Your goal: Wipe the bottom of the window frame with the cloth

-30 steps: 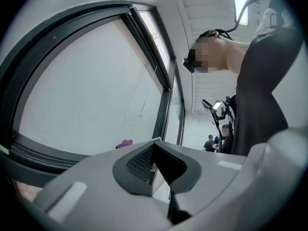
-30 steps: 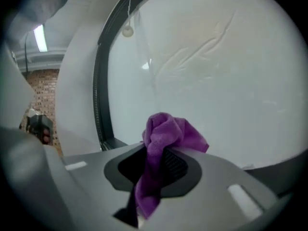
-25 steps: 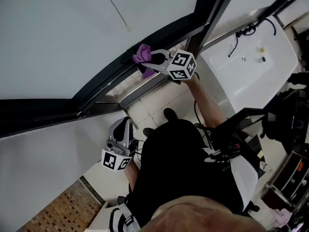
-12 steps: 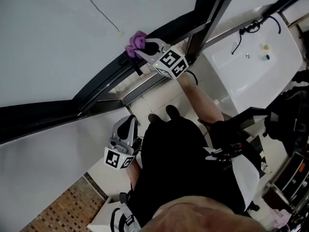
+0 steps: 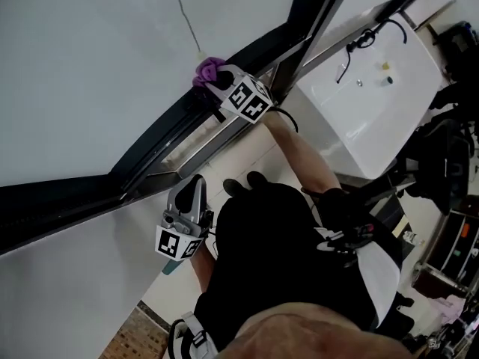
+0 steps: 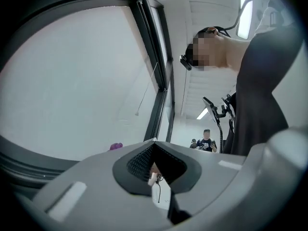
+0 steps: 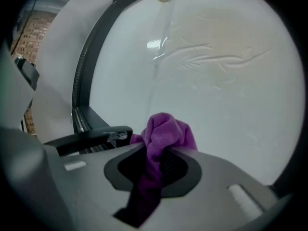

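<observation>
The purple cloth (image 5: pixel 210 71) sat on the btm rail of the window frame (image 5: pixel 161 137), toward that rail's right end. It was near the upright post (image 5: pixel 314 21), w/ the glass (image 5: pixel 90 66) right behind it. In the right gripper view the cloth (image 7: pixel 166 134) bunched up above the jaw tips, and a tail of it ran back down btwn them. Your right gripper (image 5: pixel 218 81) was pinched tight on the fabric, tips at the rail.

Vs. 1 s earlier: the cloth had slid left along the rail and lay closer under the end of the pull cord (image 5: pixel 200 53), and the right gripper had gone w/ it. Your left gripper (image 5: pixel 196 187) had hardly shifted.

Pose: your right forearm (image 5: pixel 303 155) was bare and stretched up and away from your body to the rail, w/ a dark band (image 5: pixel 287 118) at the wrist. The marker cube (image 5: pixel 245 99) faced the head view. Your left gripper hung low beside your body, close to the white wall (image 5: pixel 75 275) under the window. It was well apart from the cloth, tips aimed up toward the frame. In the left gripper view its jaws were pressed together w/ nothing btwn them.
</observation>
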Demonstrator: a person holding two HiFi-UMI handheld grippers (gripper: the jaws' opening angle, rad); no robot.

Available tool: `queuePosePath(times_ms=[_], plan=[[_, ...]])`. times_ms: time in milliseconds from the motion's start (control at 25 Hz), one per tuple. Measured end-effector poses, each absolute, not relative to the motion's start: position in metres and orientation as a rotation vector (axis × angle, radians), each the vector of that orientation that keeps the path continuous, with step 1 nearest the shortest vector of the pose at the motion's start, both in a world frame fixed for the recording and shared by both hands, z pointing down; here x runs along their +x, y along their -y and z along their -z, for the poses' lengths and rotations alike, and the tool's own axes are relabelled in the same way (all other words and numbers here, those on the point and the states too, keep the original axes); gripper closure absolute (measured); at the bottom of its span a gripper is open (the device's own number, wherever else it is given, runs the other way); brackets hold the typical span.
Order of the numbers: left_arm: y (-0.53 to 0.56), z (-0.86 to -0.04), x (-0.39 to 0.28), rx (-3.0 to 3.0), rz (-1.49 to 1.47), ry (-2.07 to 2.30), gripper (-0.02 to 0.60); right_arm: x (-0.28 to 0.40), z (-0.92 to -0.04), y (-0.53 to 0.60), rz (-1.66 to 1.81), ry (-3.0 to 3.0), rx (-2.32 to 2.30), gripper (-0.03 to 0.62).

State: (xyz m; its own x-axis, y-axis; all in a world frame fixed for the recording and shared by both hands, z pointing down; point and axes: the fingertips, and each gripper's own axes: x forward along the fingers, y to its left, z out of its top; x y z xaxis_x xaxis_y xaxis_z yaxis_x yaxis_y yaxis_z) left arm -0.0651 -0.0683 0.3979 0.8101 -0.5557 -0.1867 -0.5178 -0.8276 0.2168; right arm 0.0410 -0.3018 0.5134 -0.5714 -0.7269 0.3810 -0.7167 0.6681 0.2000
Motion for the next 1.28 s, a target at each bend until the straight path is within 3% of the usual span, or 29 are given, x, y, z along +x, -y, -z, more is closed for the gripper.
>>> queuePosePath(times_ms=[240,520,800,920,1160,1280], plan=[[0.083,-0.406,-0.093,2.838,0.437,0.784,0.581,0.126,-0.516,0.312,0.076,2.131,1.403,0.523],[0.094,-0.411,-0.098,2.804,0.438,0.811,0.581,0.064,-0.511,0.312,0.179,2.195,1.212,0.522],[0.112,-0.408,-0.066,2.796,0.409,0.850,0.581,0.078,-0.537,0.317,0.131,2.246,1.018,0.525],[0.114,-0.406,-0.038,2.819,0.404,0.812,0.581,0.132,-0.544,0.328,0.168,2.156,1.088,0.525],[0.125,-0.399,-0.006,2.834,0.382,0.771,0.581,0.318,-0.544,0.376,0.113,1.756,1.399,0.526],[0.128,-0.396,0.002,2.839,0.385,0.752,0.581,0.352,-0.547,0.383,0.164,1.540,1.450,0.530]])
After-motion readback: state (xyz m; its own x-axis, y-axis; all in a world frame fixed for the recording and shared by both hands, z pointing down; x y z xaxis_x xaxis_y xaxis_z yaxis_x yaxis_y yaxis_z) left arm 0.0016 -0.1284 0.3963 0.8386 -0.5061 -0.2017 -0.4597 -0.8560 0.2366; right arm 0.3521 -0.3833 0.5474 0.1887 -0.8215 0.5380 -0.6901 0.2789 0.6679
